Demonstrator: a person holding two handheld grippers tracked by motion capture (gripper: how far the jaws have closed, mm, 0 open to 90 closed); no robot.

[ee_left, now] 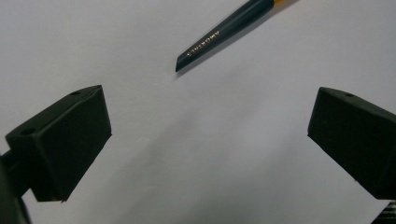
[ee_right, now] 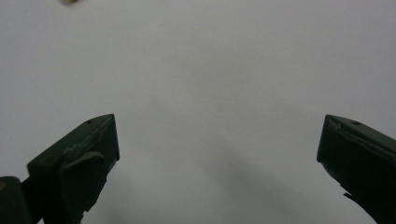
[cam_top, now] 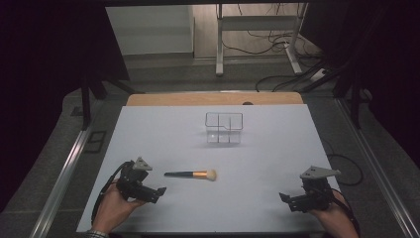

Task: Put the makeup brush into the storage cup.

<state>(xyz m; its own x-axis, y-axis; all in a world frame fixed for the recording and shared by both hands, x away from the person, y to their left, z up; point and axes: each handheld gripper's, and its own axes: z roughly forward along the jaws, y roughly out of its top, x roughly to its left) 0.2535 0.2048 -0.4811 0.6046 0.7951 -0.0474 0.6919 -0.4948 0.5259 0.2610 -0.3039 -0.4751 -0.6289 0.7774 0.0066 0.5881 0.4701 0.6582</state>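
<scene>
Two tongs rest low in the high view, both spread wide and holding nothing: my left tongs (cam_top: pixel 157 192) at lower left, my right tongs (cam_top: pixel 286 198) at lower right. Near the left pair, toward centre, the makeup brush (cam_top: pixel 192 174) lies flat on the worktop (cam_top: pixel 148 129).

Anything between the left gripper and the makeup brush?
Nothing: bare white table separates the left gripper from the makeup brush, as seen in the left gripper view.

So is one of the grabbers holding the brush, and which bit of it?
No, nothing is held. The left gripper and right gripper are both open and empty. The makeup brush lies alone on the table, handle end towards the left gripper.
</scene>
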